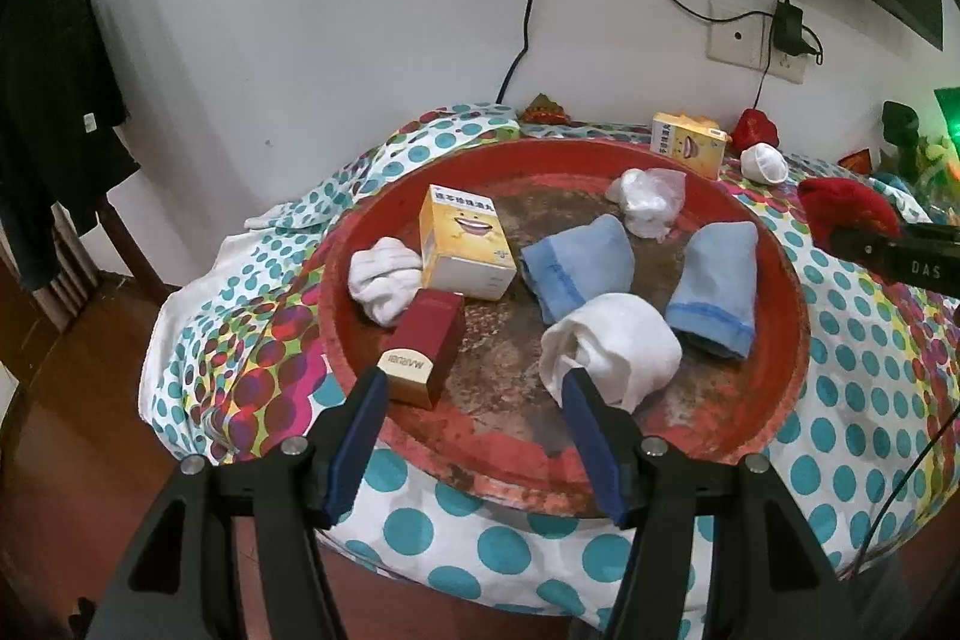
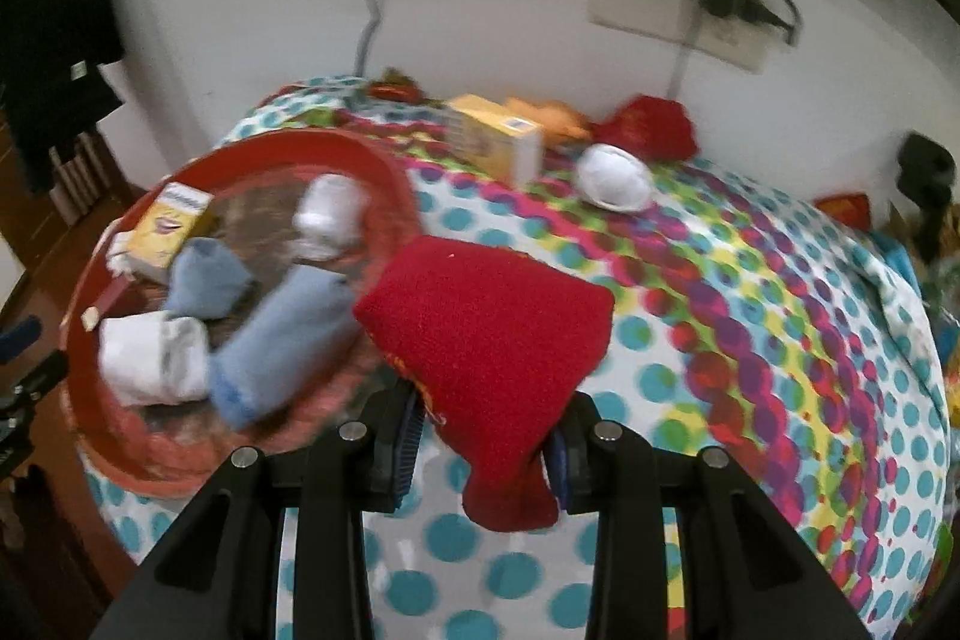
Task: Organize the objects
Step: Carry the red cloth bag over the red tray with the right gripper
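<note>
A round red tray (image 1: 780, 316) (image 2: 384, 178) lies on a spotted cloth. On it are two blue socks (image 1: 579, 265) (image 1: 714, 286), white sock bundles (image 1: 612, 349) (image 1: 384, 274) (image 1: 645, 199), a yellow box (image 1: 465, 250) and a red box (image 1: 426, 346). My left gripper (image 1: 474, 382) hovers open over the tray's near side, with nothing between its fingers. My right gripper (image 2: 486, 421) is shut on a red sock (image 2: 492, 334) and carries it above the cloth, right of the tray. In the left wrist view that red sock (image 1: 846, 214) shows at the right edge.
Outside the tray, near the wall, lie a second yellow box (image 2: 498, 136) (image 1: 690, 142), a white sock ball (image 2: 615, 175) (image 1: 763, 163) and a red bundle (image 2: 651, 124) (image 1: 755, 127). A cable (image 1: 528, 10) and plugged charger (image 1: 789, 25) hang on the wall. Dark clothes (image 1: 48, 100) hang at left.
</note>
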`<state>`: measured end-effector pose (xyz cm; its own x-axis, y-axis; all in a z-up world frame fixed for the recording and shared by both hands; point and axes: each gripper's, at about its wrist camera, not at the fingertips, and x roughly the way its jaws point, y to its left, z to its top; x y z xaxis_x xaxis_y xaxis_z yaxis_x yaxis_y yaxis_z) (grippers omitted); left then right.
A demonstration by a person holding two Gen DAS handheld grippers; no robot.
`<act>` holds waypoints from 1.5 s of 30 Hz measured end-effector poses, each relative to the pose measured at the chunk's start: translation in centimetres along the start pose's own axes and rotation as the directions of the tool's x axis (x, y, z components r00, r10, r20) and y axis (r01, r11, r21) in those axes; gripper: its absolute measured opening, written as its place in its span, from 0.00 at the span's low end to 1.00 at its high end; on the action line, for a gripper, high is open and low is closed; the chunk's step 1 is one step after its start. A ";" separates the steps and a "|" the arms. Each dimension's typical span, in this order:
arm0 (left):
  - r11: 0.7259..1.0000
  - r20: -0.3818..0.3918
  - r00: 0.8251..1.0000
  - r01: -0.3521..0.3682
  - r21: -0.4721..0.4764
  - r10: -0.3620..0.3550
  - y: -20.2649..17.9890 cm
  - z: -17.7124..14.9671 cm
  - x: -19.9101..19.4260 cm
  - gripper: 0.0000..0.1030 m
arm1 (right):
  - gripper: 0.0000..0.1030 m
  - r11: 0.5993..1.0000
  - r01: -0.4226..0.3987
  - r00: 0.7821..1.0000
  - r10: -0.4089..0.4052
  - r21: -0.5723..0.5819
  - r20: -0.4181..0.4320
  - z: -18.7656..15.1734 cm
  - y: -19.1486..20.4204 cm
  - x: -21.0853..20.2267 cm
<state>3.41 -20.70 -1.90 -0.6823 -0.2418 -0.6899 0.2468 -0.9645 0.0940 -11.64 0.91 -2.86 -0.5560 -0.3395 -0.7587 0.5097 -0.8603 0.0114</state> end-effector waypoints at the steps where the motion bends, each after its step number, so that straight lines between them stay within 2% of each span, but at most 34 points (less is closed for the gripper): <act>1: 1.000 0.003 1.000 -0.001 -0.005 0.001 0.1 0.0 -0.1 0.60 | 0.32 1.000 -0.009 1.000 0.009 -0.011 0.003 0.4 0.9 0.2; 7: 1.000 0.003 1.000 0.009 -0.003 -0.009 0.2 0.1 -0.1 0.60 | 0.32 0.996 -0.066 0.998 0.067 -0.064 0.011 1.4 4.7 0.4; 22: 0.999 0.045 0.999 0.001 -0.046 0.001 1.2 0.3 -0.8 0.61 | 0.32 0.970 -0.200 0.979 0.195 -0.140 -0.052 2.2 11.5 4.1; 24: 0.998 0.053 0.998 -0.019 -0.054 0.022 1.4 0.3 -0.9 0.61 | 0.32 0.966 -0.210 0.977 0.205 -0.147 -0.052 2.6 12.1 4.6; 33: 0.998 0.020 1.000 0.009 -0.066 -0.008 1.4 0.0 -0.1 0.62 | 0.33 0.962 -0.223 0.974 0.215 -0.155 -0.069 4.1 12.8 7.2; 38: 0.998 0.040 0.999 0.014 -0.064 -0.012 1.0 0.0 -0.4 0.62 | 0.34 0.959 -0.220 0.975 0.208 -0.178 -0.080 4.9 13.4 8.3; 43: 0.999 0.019 1.000 0.018 -0.048 -0.018 0.5 -0.1 0.0 0.62 | 0.37 0.956 -0.218 0.975 0.204 -0.194 -0.089 5.3 13.5 8.9; 45: 0.999 0.010 1.000 0.015 -0.040 -0.015 0.3 -0.3 0.3 0.62 | 0.41 0.957 -0.222 0.974 0.209 -0.189 -0.088 5.3 13.4 8.9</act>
<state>3.50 -21.02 -2.30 -0.6928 -0.2287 -0.6839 0.2638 -0.9630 0.0548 -13.18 -15.62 -6.00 -0.3774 -0.4769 -0.7938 0.7351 -0.6756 0.0564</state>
